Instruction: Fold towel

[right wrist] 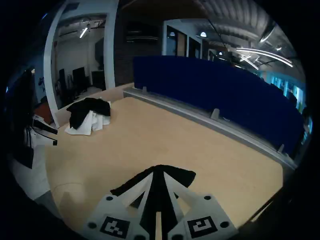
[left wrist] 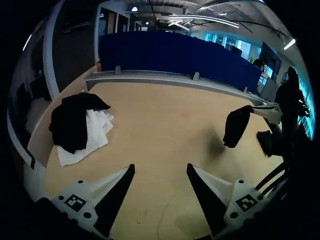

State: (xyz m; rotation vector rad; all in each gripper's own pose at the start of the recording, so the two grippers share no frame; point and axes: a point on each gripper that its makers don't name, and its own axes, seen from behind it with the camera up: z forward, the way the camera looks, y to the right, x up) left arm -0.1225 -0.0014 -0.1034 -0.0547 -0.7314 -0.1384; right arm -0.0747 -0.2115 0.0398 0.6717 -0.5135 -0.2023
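Observation:
My left gripper (left wrist: 160,172) is open above the wooden table (left wrist: 160,120), nothing between its fingers. At the right, my right gripper (left wrist: 256,109) holds a black towel (left wrist: 236,126) hanging above the table. In the right gripper view the right gripper (right wrist: 159,176) is shut on that black towel (right wrist: 180,176), which bunches around the fingertips. A pile of black and white towels (left wrist: 78,124) lies at the table's left, also seen as the pile (right wrist: 89,114) at the far left in the right gripper view.
A blue partition (left wrist: 172,54) with a grey rail runs along the table's far edge. A person (left wrist: 290,104) stands at the far right. A gripper's white body (right wrist: 40,132) shows at the left edge of the right gripper view.

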